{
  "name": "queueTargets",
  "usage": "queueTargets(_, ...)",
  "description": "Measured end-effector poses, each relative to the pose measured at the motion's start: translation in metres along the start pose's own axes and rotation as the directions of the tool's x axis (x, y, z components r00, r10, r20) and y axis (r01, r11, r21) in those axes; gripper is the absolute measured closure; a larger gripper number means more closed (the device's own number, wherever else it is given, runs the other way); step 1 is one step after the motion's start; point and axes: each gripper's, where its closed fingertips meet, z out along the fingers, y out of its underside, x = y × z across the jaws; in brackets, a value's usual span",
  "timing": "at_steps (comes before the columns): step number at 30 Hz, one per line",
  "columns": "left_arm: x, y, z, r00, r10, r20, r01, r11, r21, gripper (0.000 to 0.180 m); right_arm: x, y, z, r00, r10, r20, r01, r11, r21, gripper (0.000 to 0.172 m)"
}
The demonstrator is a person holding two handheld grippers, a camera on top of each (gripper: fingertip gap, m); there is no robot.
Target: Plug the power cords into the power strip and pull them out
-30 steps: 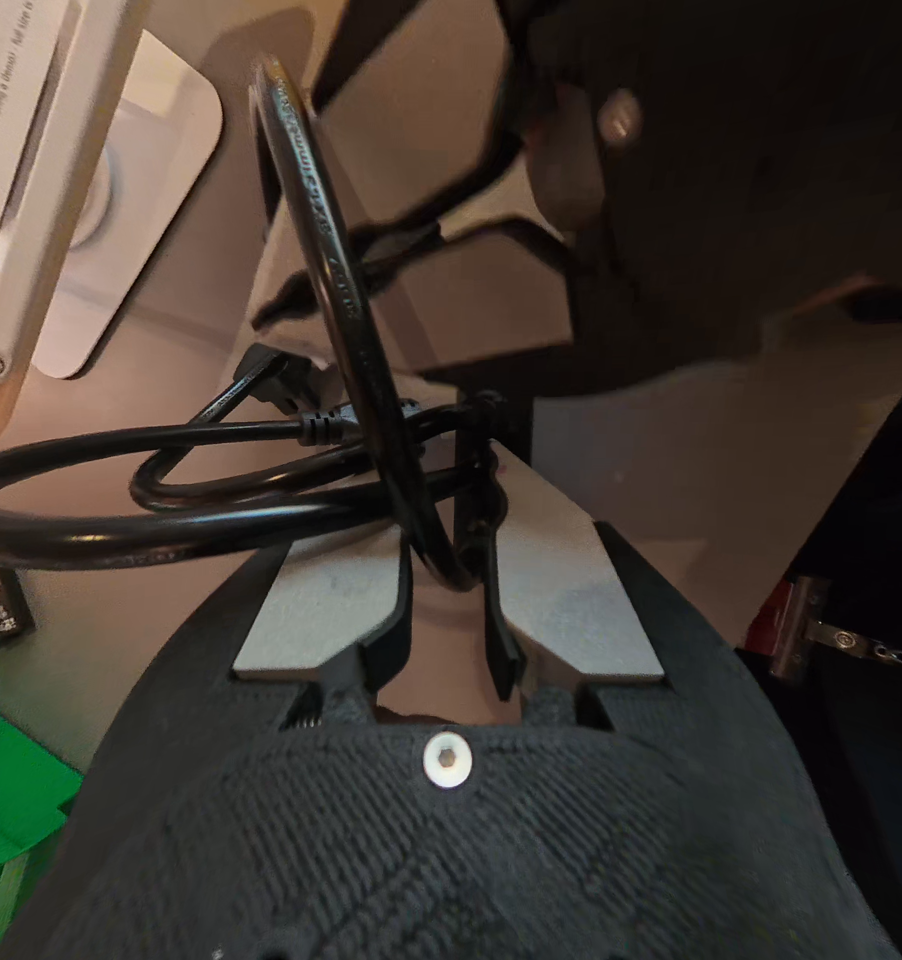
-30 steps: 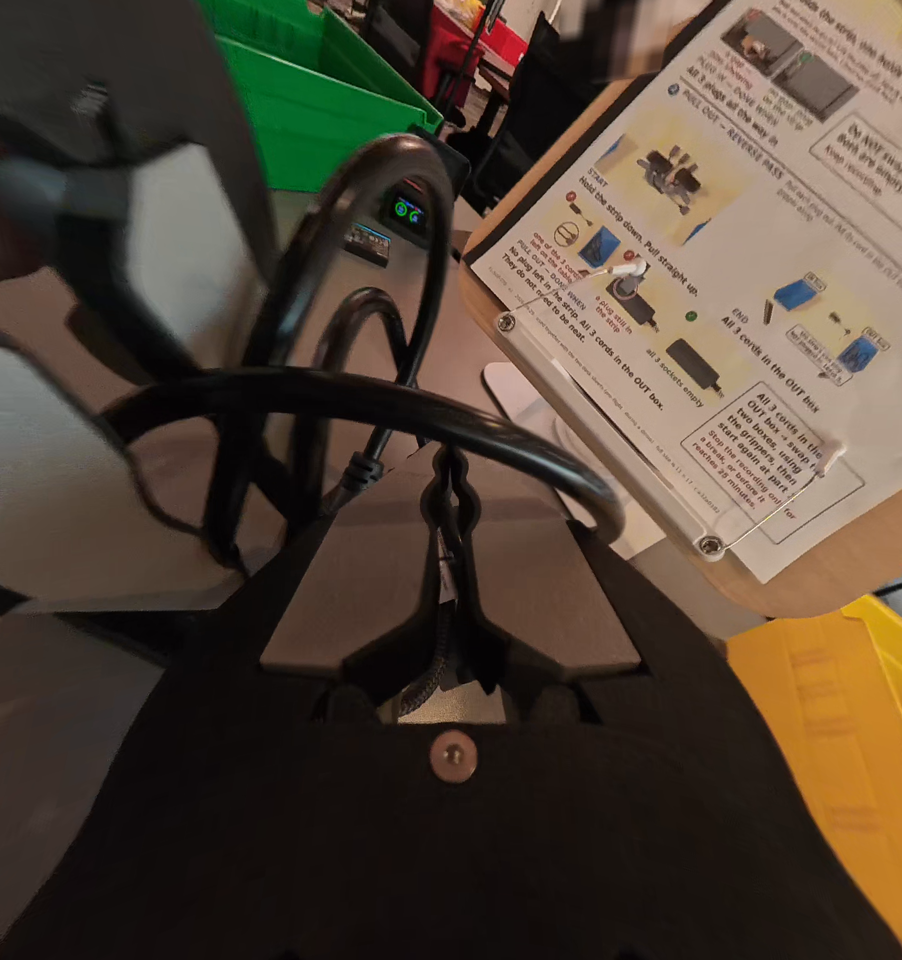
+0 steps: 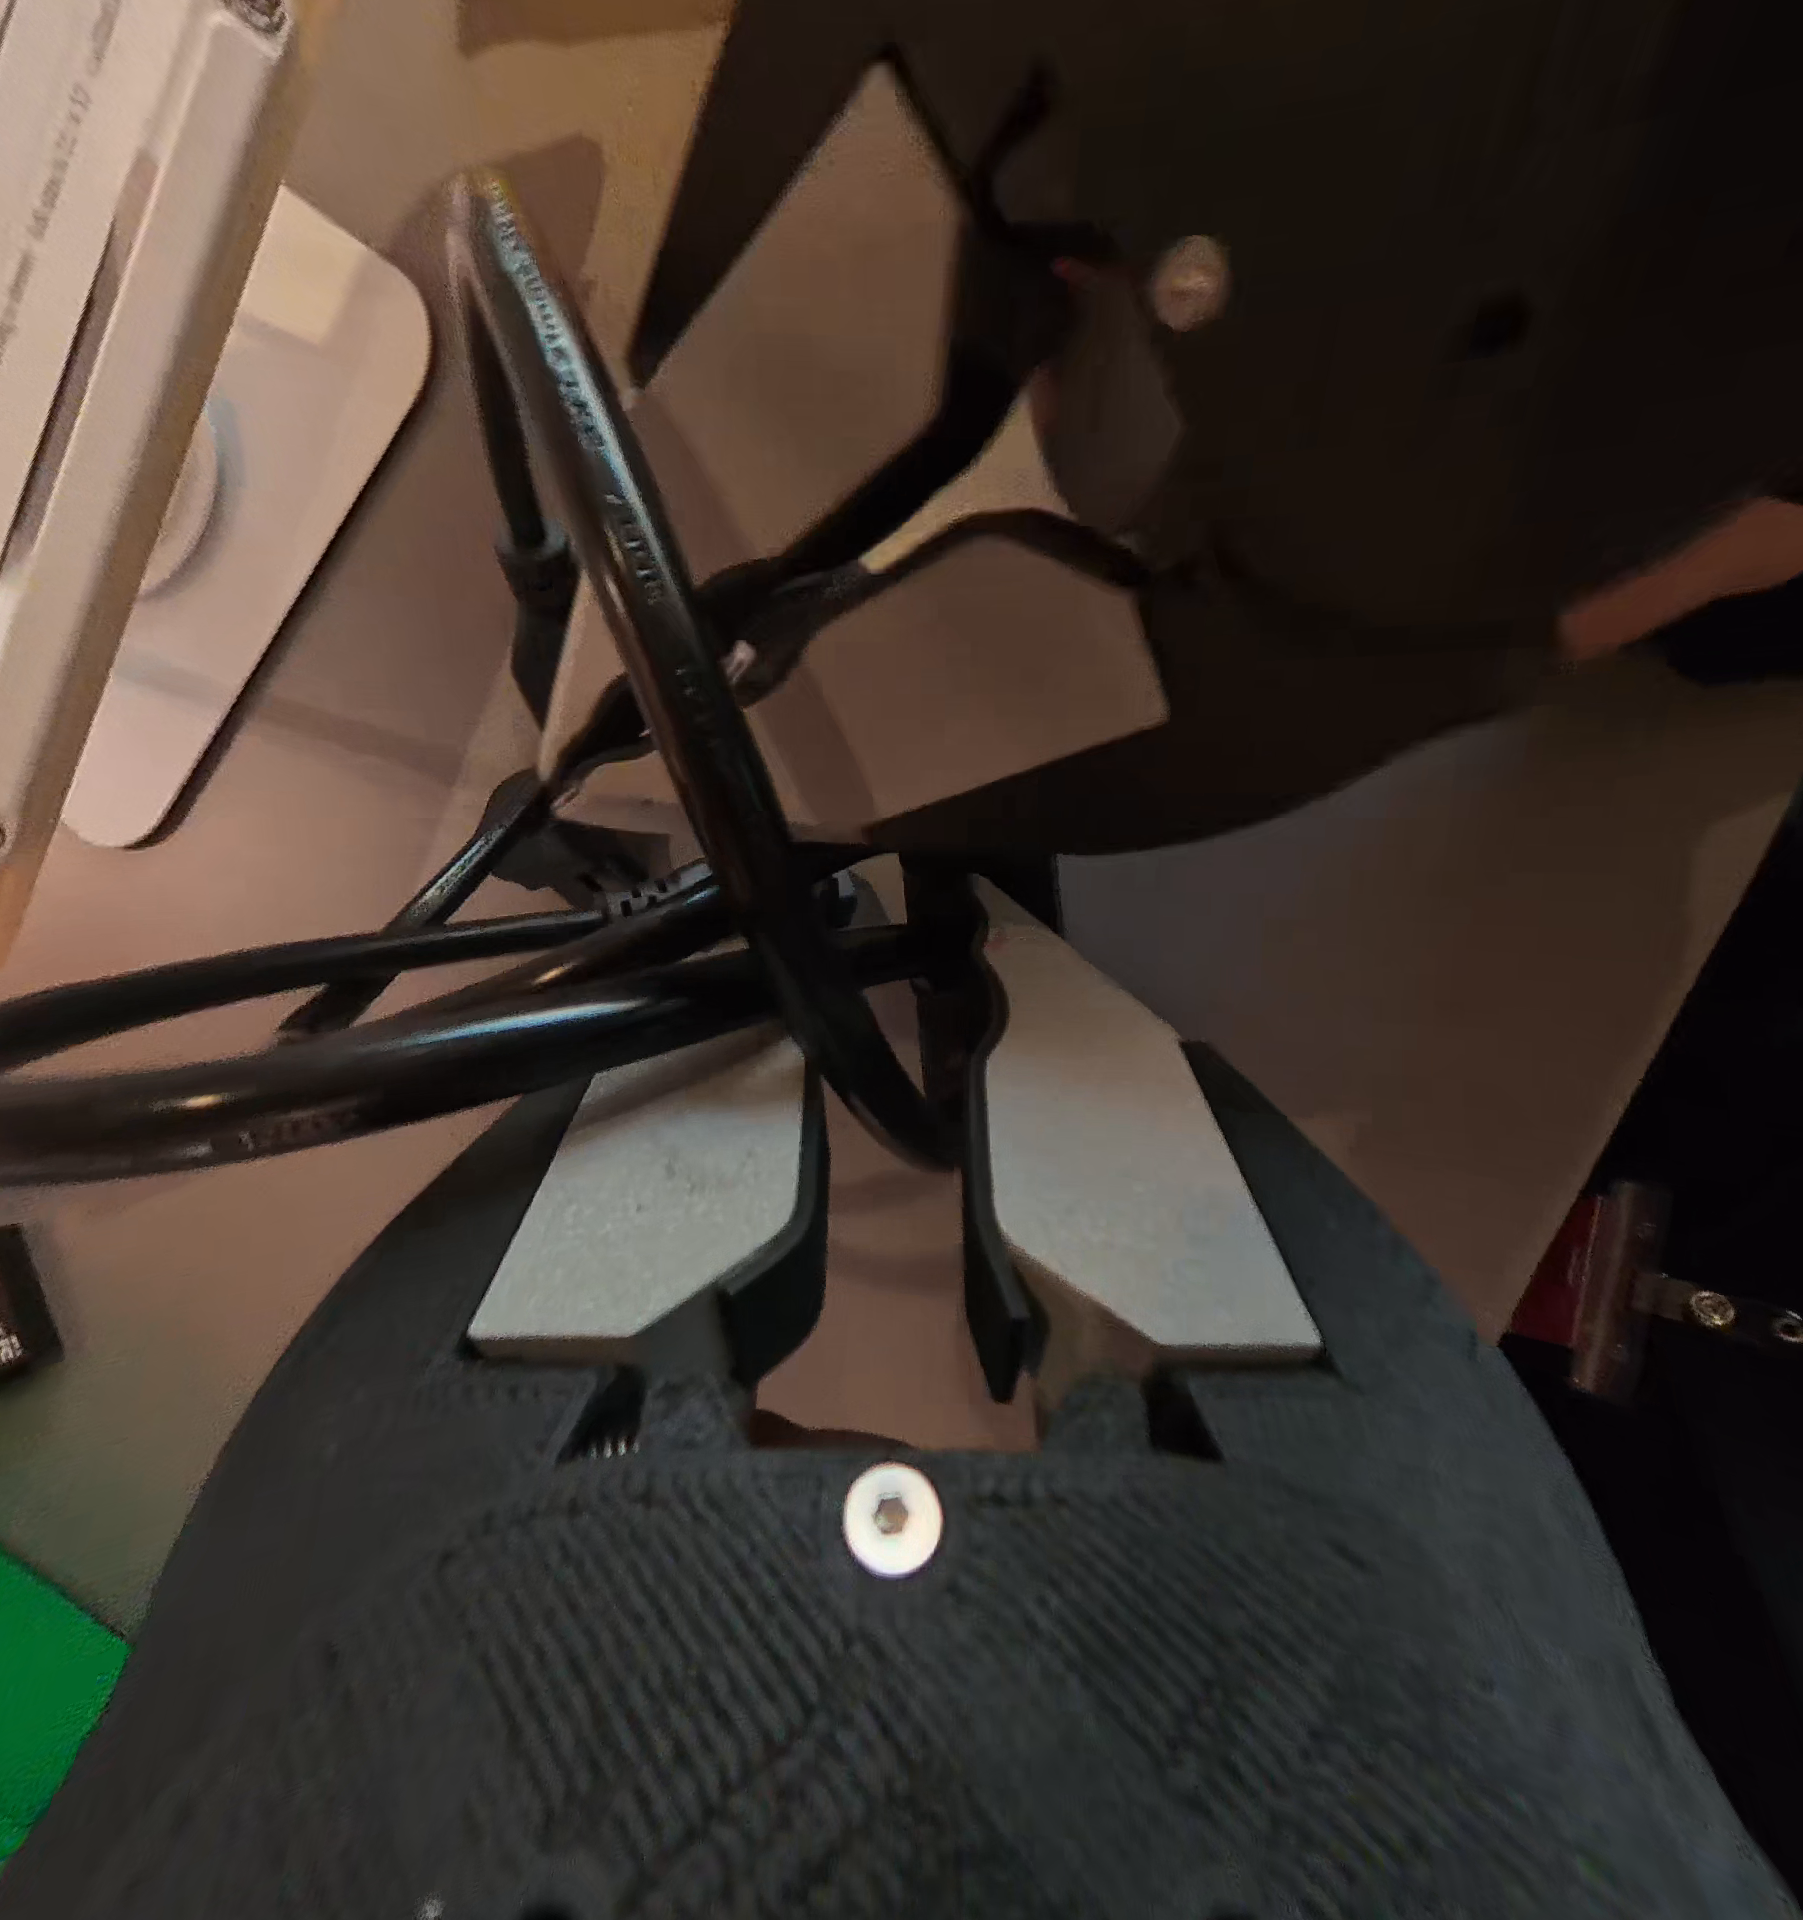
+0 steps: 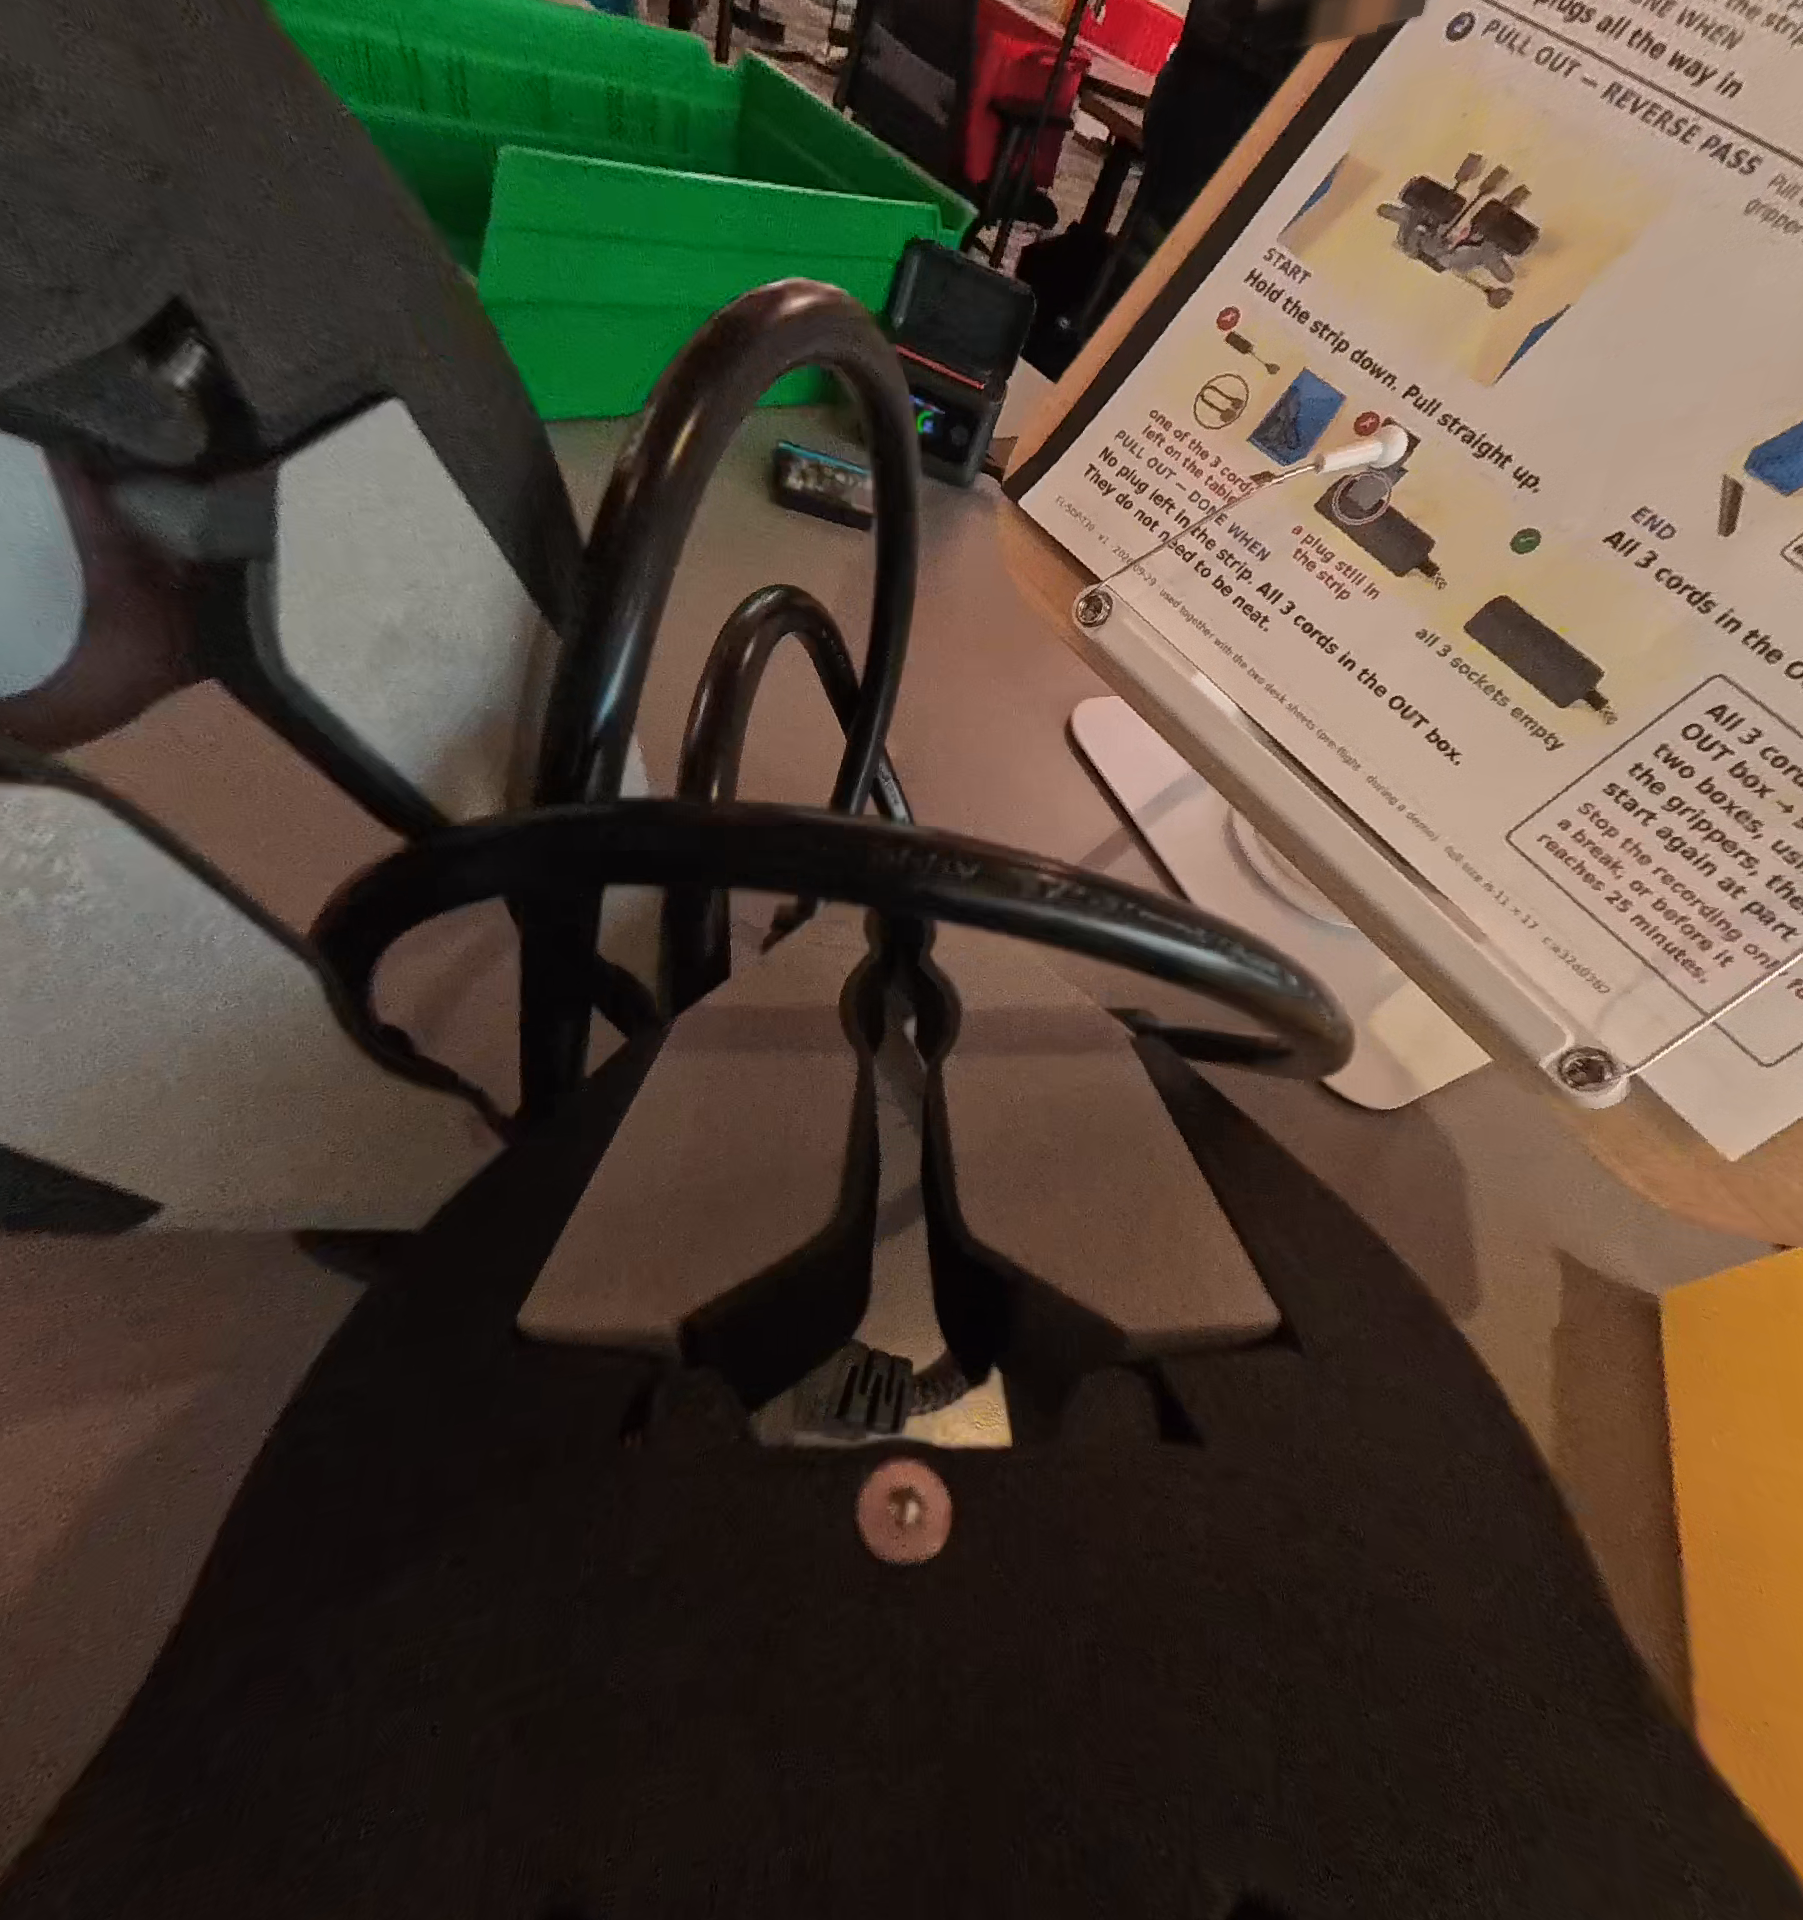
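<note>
A thick black power cord (image 3: 606, 468) rises in a loop and bends down between my left gripper's fingers. My left gripper (image 3: 944, 987) is shut on it near the tips. More turns of the cord run off to the left, and a black plug (image 3: 575, 862) lies behind them. In the right wrist view the same cord (image 4: 980, 873) arcs across from the left gripper (image 4: 388, 1029) and passes just over my right gripper (image 4: 897, 987). The right gripper's fingers are closed together. It also shows in the left wrist view (image 3: 741, 634), its tips against the cord. A ribbed cord end (image 4: 871, 1392) shows under its finger roots.
An instruction sheet on a tilted board (image 4: 1499, 520) stands at the right on a white base (image 4: 1240, 831). Green bins (image 4: 616, 208) are at the back, with a small black device (image 4: 954, 343) beside them. A yellow bin (image 4: 1770, 1558) is at the right edge. The grey table (image 4: 980, 644) lies below. About 6 centimeters separates my left fingertips from my right.
Both grippers keep their grips and stay close together. The views have shifted only slightly, and the cord loops hold much the same shape.
</note>
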Motion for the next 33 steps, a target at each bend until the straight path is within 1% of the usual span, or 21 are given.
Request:
queueTargets(2, -0.002, 0.001, 0.0, 1.0, -0.006, 0.009, 0.006, 1.0, -0.005, 0.161, 0.001, -0.003, -0.001, 0.998, -0.055, -0.041, 0.056, 0.998, 0.004, 0.172)
queueTargets(3, 0.0, 0.001, 0.0, 1.0, -0.014, 0.011, 0.014, 1.0, -0.012, 0.161, 0.001, -0.004, -0.001, 0.998, -0.052, -0.04, 0.053, 0.998, 0.018, 0.172)
queueTargets(5, 0.006, -0.001, -0.001, 1.0, -0.011, -0.009, 0.011, 1.0, -0.015, 0.163, 0.002, -0.005, -0.001, 1.0, -0.002, -0.009, 0.002, 0.999, 0.034, 0.172)
queueTargets(6, 0.008, -0.001, -0.001, 1.0, 0.015, -0.007, -0.015, 1.0, -0.011, 0.163, 0.004, -0.003, -0.002, 1.0, 0.019, 0.0, -0.019, 1.0, 0.024, 0.172)
queueTargets(9, 0.005, -0.002, -0.001, 0.999, 0.043, 0.004, -0.043, 0.999, -0.006, 0.162, 0.0, -0.001, 0.0, 0.998, 0.051, 0.029, -0.052, 0.999, 0.009, 0.172)
queueTargets(10, 0.003, -0.001, -0.001, 1.0, 0.021, -0.006, -0.021, 1.0, -0.007, 0.162, -0.001, 0.0, 0.0, 0.999, 0.04, 0.027, -0.04, 0.999, 0.004, 0.172)
queueTargets(11, -0.001, 0.001, -0.001, 1.0, -0.014, -0.009, 0.014, 1.0, -0.016, 0.161, 0.0, 0.001, 0.001, 1.0, -0.008, -0.001, 0.008, 1.0, -0.01, 0.172)
queueTargets(12, -0.003, 0.002, -0.001, 1.0, -0.022, -0.001, 0.022, 1.0, -0.019, 0.161, 0.001, 0.002, 0.001, 0.997, -0.063, -0.042, 0.062, 0.998, -0.024, 0.172)
queueTargets(13, -0.002, 0.003, -0.001, 1.0, -0.019, 0.007, 0.019, 1.0, -0.022, 0.162, 0.001, 0.0, 0.001, 0.995, -0.079, -0.055, 0.079, 0.997, -0.011, 0.172)
queueTargets(15, 0.007, 0.002, -0.002, 1.0, 0.003, -0.011, -0.003, 1.0, -0.022, 0.161, -0.002, -0.003, 0.0, 1.0, 0.007, 0.019, -0.007, 1.0, 0.02, 0.172)
queueTargets(16, 0.009, 0.001, -0.003, 0.999, 0.052, 0.014, -0.052, 0.998, -0.025, 0.16, -0.001, -0.001, 0.0, 0.997, 0.052, 0.05, -0.053, 0.999, 0.007, 0.172)
queueTargets(17, 0.01, -0.001, -0.003, 0.996, 0.077, 0.035, -0.076, 0.997, -0.028, 0.16, -0.001, -0.001, 0.0, 0.997, 0.057, 0.053, -0.057, 0.998, 0.002, 0.172)
queueTargets(19, 0.011, -0.003, -0.003, 0.996, 0.088, 0.015, -0.088, 0.996, -0.005, 0.161, -0.003, -0.001, -0.001, 0.998, 0.043, 0.051, -0.043, 0.999, 0.011, 0.172)
queueTargets(20, 0.006, -0.002, -0.003, 0.998, 0.059, 0.015, -0.059, 0.998, -0.002, 0.159, -0.004, 0.0, -0.001, 0.999, 0.02, 0.049, -0.021, 1.0, 0.008, 0.172)
queueTargets(22, -0.008, 0.003, -0.002, 0.999, -0.005, 0.052, 0.006, 1.0, -0.02, 0.156, -0.004, 0.0, -0.002, 0.998, -0.063, 0.02, 0.063, 0.998, 0.005, 0.172)
queueTargets(24, -0.011, 0.004, -0.003, 0.994, 0.016, 0.11, -0.013, 1.0, -0.027, 0.152, -0.003, -0.003, -0.003, 0.994, -0.109, -0.007, 0.109, 0.994, 0.027, 0.172)
queueTargets(25, -0.009, 0.004, -0.003, 0.991, 0.038, 0.127, -0.034, 0.999, -0.03, 0.151, -0.001, -0.005, -0.004, 0.997, -0.08, 0.01, 0.079, 0.995, 0.056, 0.172)
queueTargets(27, -0.005, 0.002, -0.005, 0.974, 0.122, 0.189, -0.117, 0.992, -0.038, 0.147, 0.013, -0.003, -0.009, 0.998, 0.028, 0.051, -0.032, 0.996, 0.088, 0.172)
queueTargets(28, -0.004, 0.0, -0.006, 0.968, 0.141, 0.21, -0.136, 0.99, -0.035, 0.146, 0.021, -0.002, -0.012, 0.994, 0.08, 0.078, -0.088, 0.991, 0.102, 0.172)
queueTargets(30, -0.004, -0.001, -0.006, 0.962, 0.152, 0.226, -0.149, 0.988, -0.03, 0.144, 0.03, -0.003, -0.021, 0.973, 0.162, 0.162, -0.187, 0.971, 0.151, 0.172)
queueTargets(33, -0.005, 0.0, -0.007, 0.955, 0.154, 0.252, -0.152, 0.988, -0.024, 0.142, 0.025, -0.006, -0.029, 0.934, 0.195, 0.3, -0.256, 0.949, 0.183, 0.172)
